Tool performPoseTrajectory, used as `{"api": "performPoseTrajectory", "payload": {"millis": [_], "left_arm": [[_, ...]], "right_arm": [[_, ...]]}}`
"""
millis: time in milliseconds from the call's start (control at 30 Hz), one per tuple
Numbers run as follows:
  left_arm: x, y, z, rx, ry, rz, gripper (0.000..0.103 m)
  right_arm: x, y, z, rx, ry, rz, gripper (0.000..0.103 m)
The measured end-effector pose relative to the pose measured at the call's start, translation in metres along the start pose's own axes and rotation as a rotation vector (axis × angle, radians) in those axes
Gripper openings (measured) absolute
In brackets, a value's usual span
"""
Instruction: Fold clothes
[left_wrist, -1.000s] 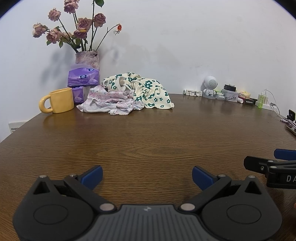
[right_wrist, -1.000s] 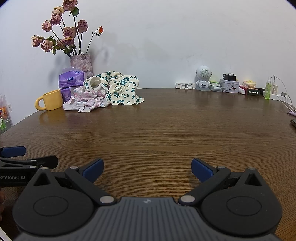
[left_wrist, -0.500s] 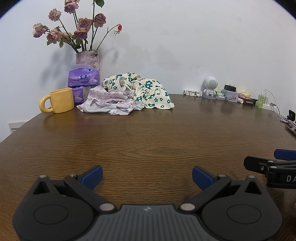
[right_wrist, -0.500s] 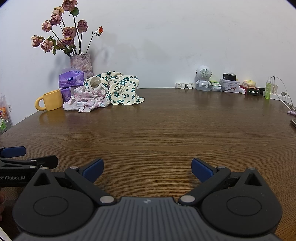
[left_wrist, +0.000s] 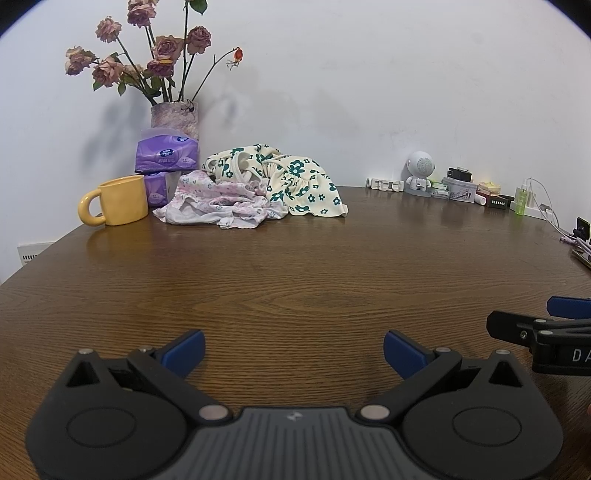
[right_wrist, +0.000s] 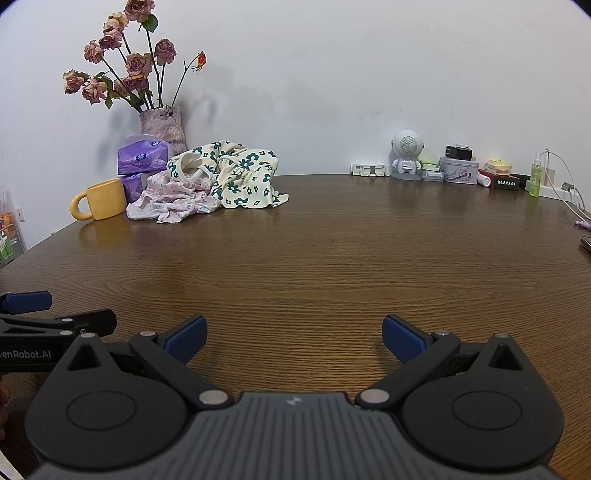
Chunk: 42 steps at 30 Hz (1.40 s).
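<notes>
Two crumpled garments lie heaped at the far left of the brown wooden table (left_wrist: 295, 266): a cream one with green flowers (left_wrist: 295, 181) (right_wrist: 240, 177) and a pale pink floral one (left_wrist: 221, 205) (right_wrist: 173, 201) in front of it. My left gripper (left_wrist: 293, 350) hovers low over the near table edge, open, nothing between its blue pads. My right gripper (right_wrist: 293, 336) is beside it, also open and empty. Each gripper shows at the edge of the other's view: the right gripper (left_wrist: 546, 332), the left gripper (right_wrist: 48, 321). Both are far from the clothes.
A yellow mug (left_wrist: 118, 201), purple tissue packs (left_wrist: 166, 155) and a vase of dried roses (left_wrist: 173, 118) stand by the clothes. A white robot figure (right_wrist: 406, 155), small boxes, a green bottle (right_wrist: 535, 181) and cables line the back right. A phone (right_wrist: 585, 243) lies at the right edge.
</notes>
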<state>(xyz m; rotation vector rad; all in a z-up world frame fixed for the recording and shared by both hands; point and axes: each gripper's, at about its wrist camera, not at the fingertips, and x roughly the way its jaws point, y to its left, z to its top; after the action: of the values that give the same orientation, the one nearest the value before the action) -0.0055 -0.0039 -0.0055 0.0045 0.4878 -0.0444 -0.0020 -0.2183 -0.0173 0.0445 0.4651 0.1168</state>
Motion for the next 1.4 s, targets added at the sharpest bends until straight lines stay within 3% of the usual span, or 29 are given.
{"api": "performPoseTrajectory", "payload": {"millis": [1400], "left_arm": [[-0.0017, -0.0002, -0.0003, 0.009, -0.011, -0.019, 0.103]], "right_arm": [[-0.0009, 0.0011, -0.0003, -0.003, -0.008, -0.004, 0.103]]}}
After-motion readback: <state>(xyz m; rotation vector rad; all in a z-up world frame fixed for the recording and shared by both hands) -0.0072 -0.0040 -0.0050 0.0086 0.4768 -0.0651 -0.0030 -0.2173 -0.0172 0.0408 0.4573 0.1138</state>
